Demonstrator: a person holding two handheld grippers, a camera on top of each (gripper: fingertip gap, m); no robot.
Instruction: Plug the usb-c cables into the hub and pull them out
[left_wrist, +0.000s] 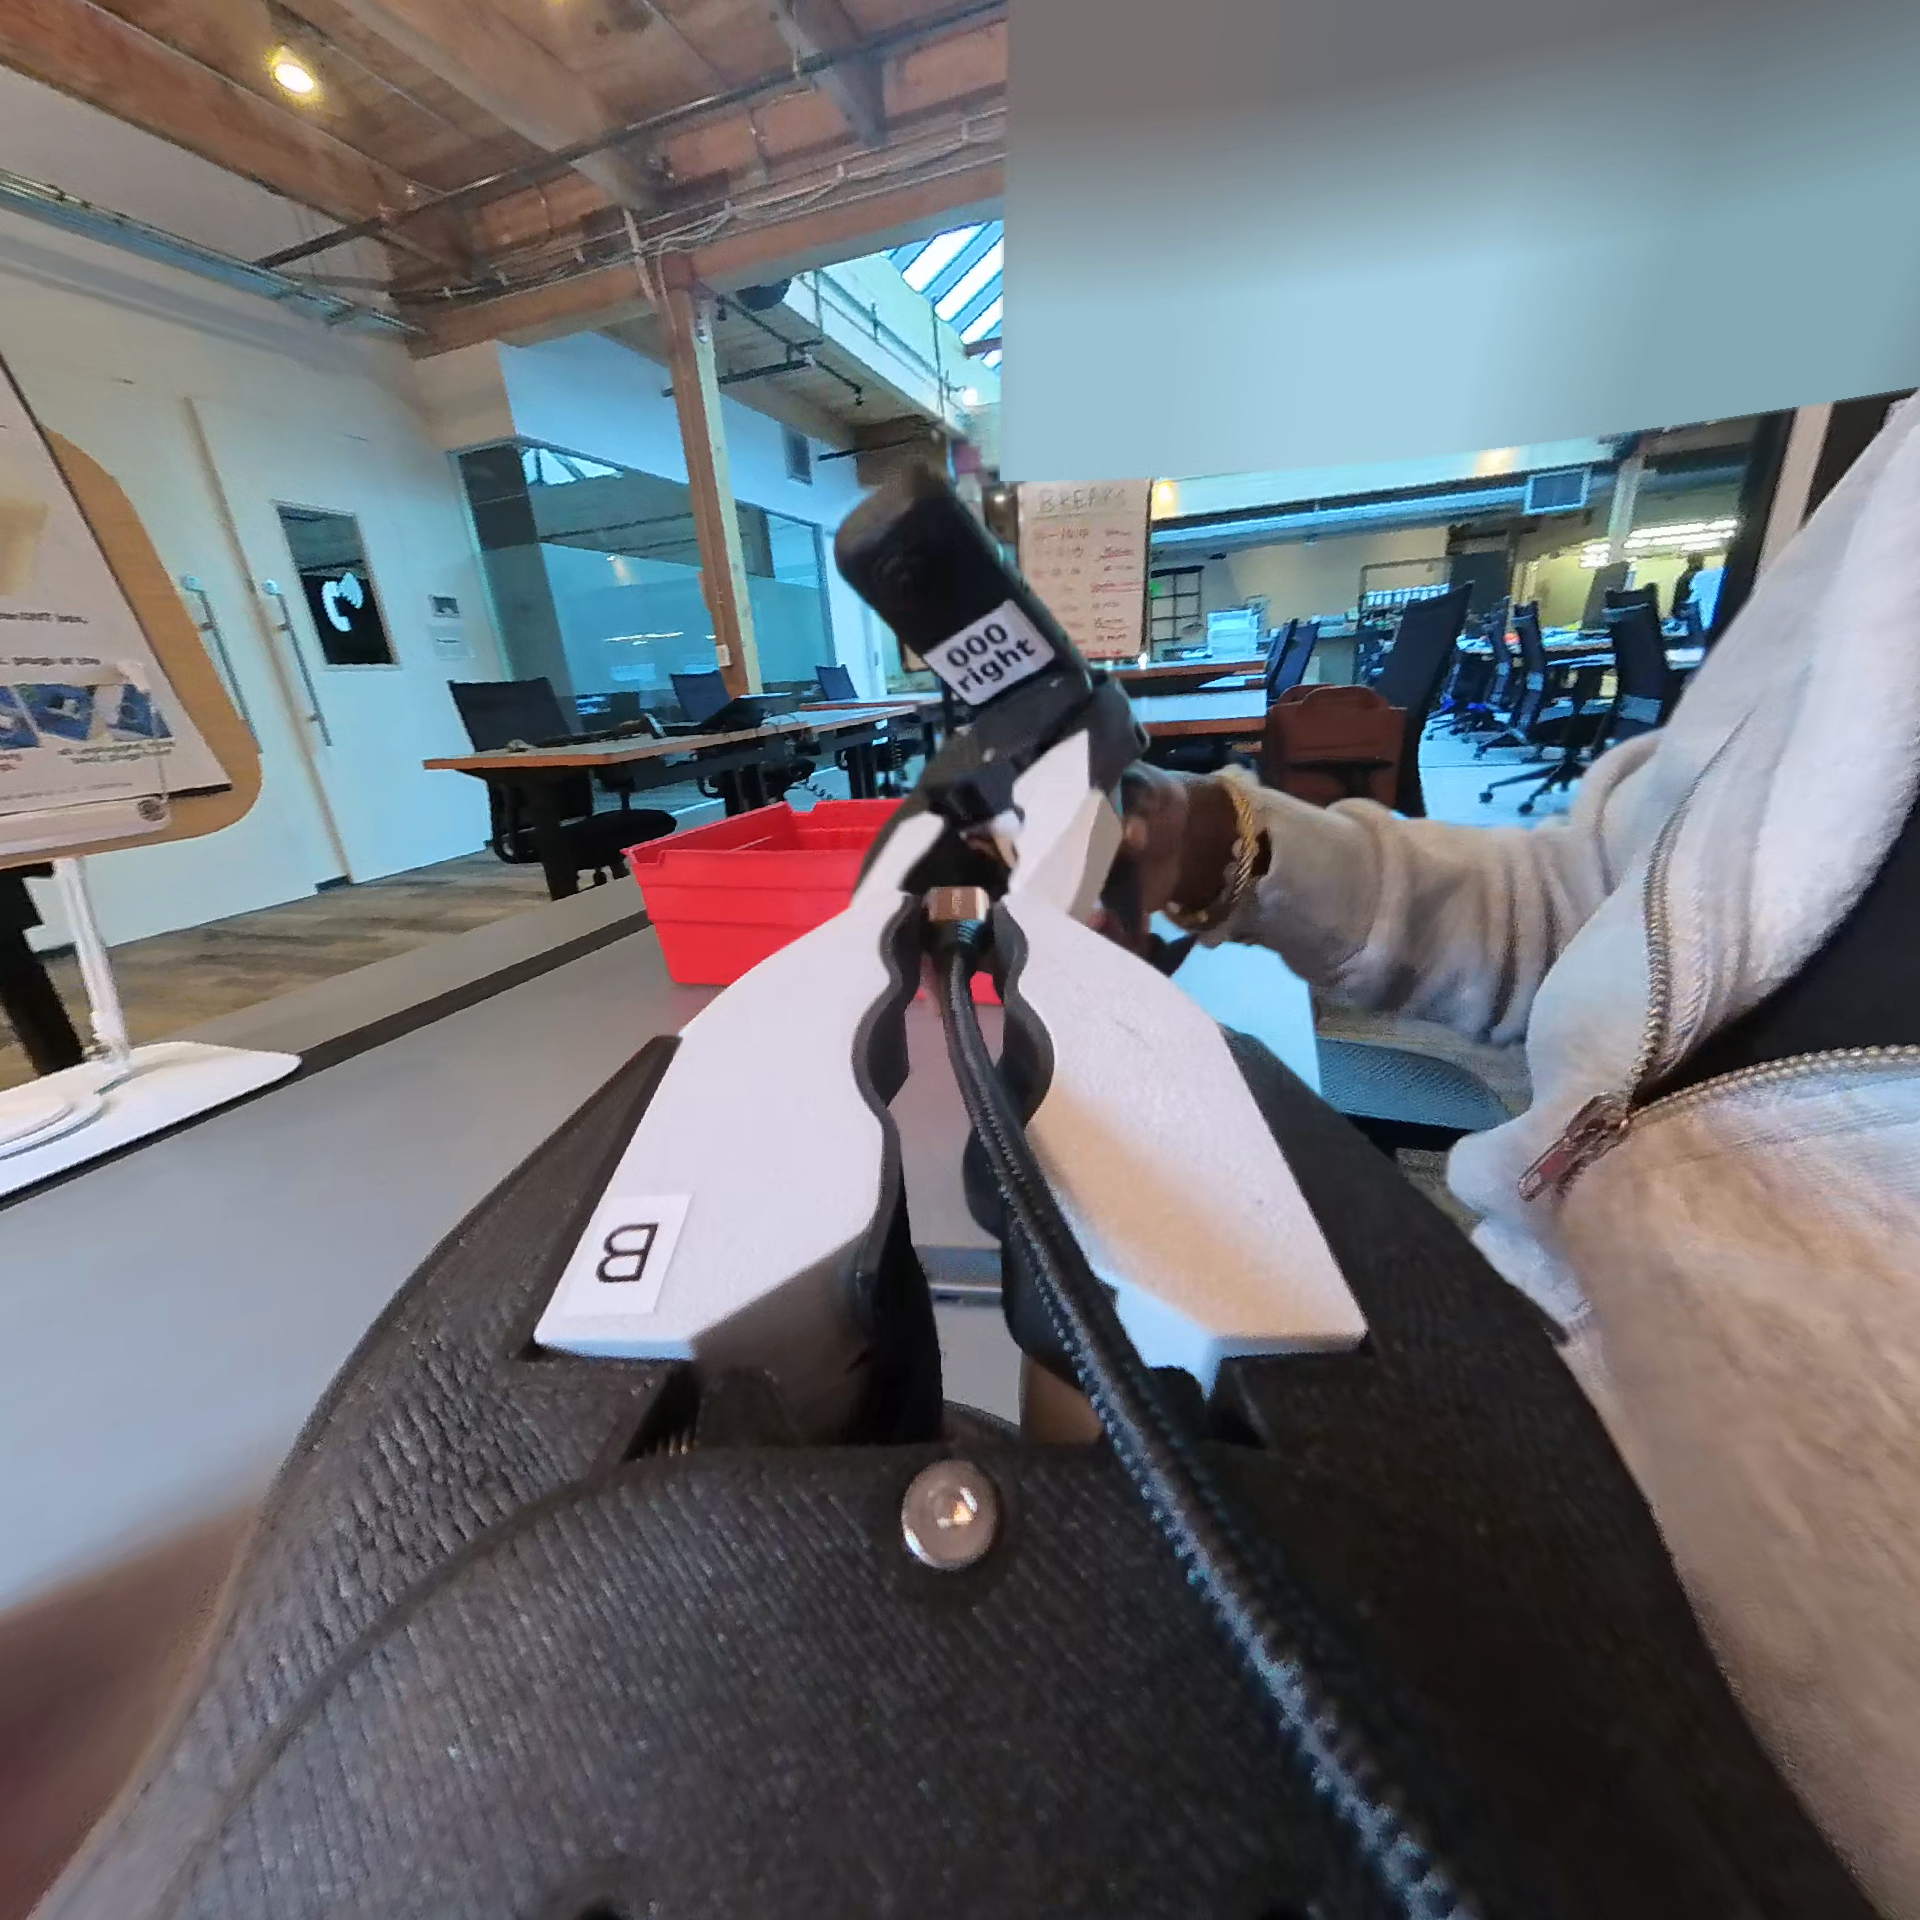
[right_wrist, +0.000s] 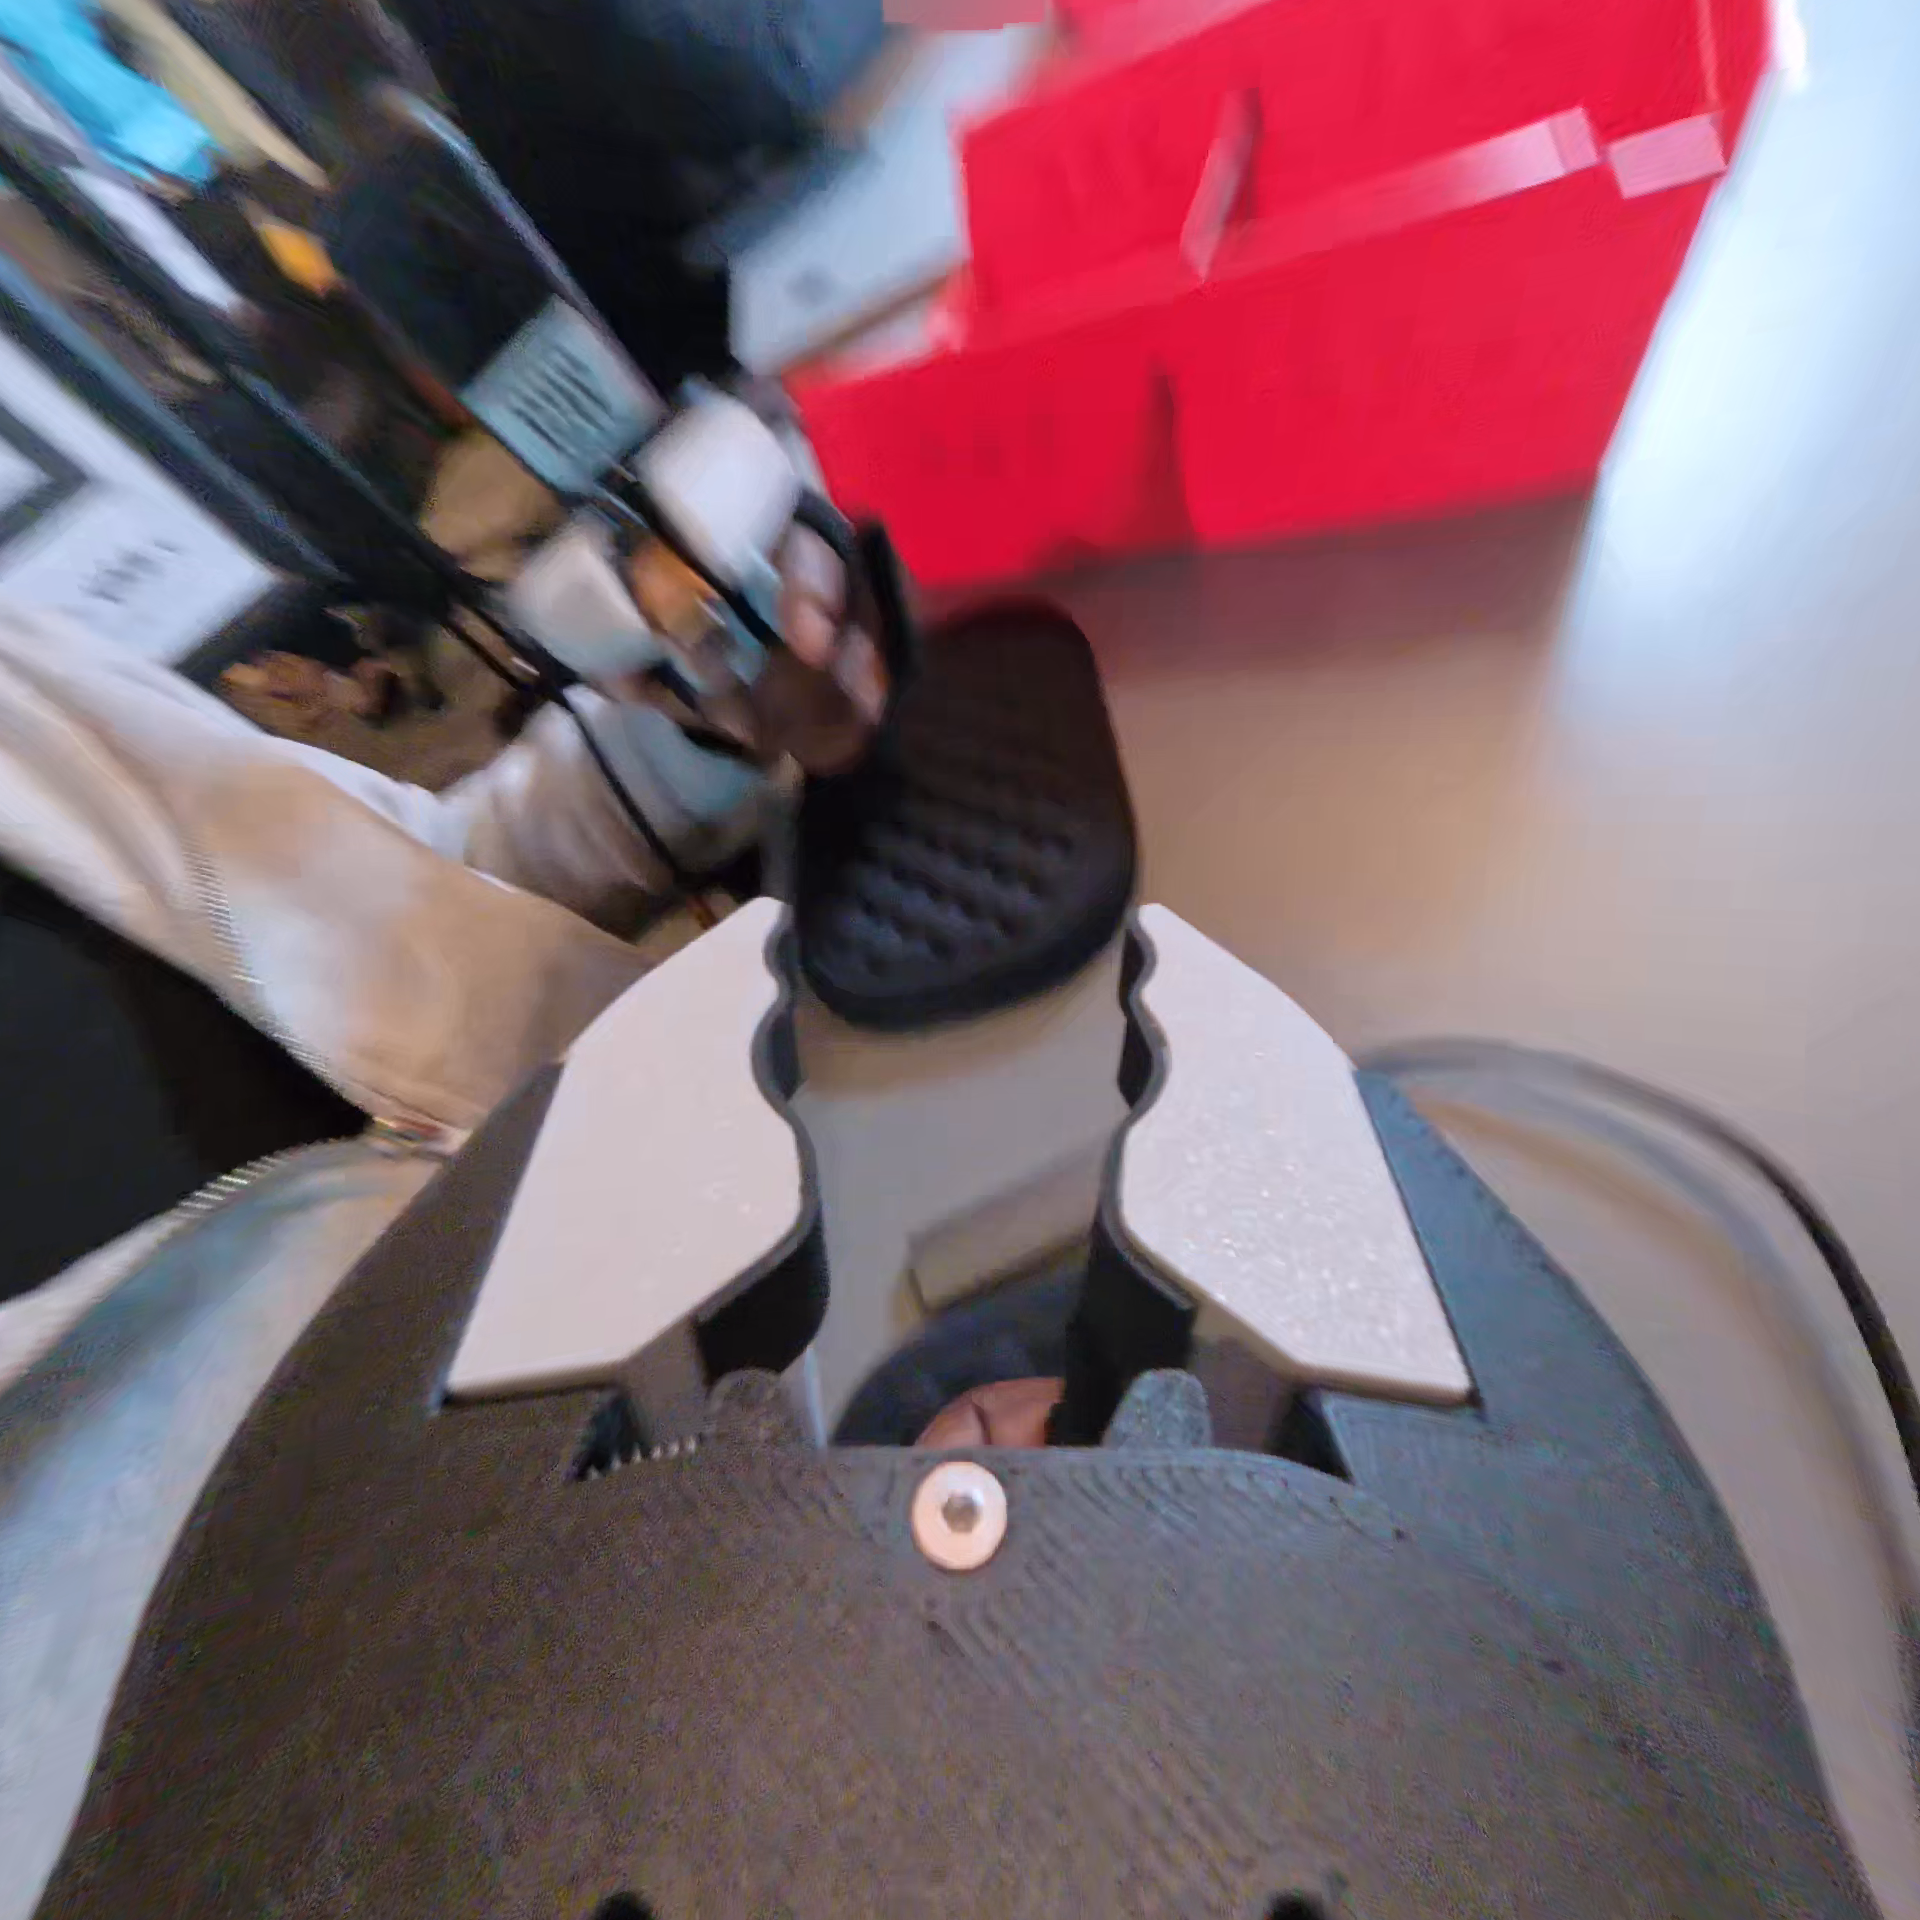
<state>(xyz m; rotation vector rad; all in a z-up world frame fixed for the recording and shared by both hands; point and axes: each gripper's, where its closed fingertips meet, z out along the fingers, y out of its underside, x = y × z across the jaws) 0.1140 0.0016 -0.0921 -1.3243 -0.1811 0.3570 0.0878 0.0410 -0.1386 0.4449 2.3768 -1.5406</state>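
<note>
My left gripper (left_wrist: 951, 920) is shut on a black braided usb-c cable (left_wrist: 997, 1122). Its metal plug (left_wrist: 948, 902) sticks out just past the fingertips, and the cable runs back over the gripper body. The right gripper (left_wrist: 982, 842) hangs tilted right in front of that plug, held by a hand. In the blurred right wrist view my right gripper (right_wrist: 956, 925) has its jaws apart. A white finger with black textured housing, apparently the left gripper (right_wrist: 956, 1122), fills the gap. I cannot pick out the hub for sure.
A red bin (left_wrist: 748, 883) stands on the grey table (left_wrist: 312, 1247) just behind both grippers; it also shows in the right wrist view (right_wrist: 1299, 343). A white stand base (left_wrist: 135, 1091) with a sign is at the left. The person's light jacket (left_wrist: 1714, 1247) fills the right. My hands' fingertips stand some 8 cm from each other.
</note>
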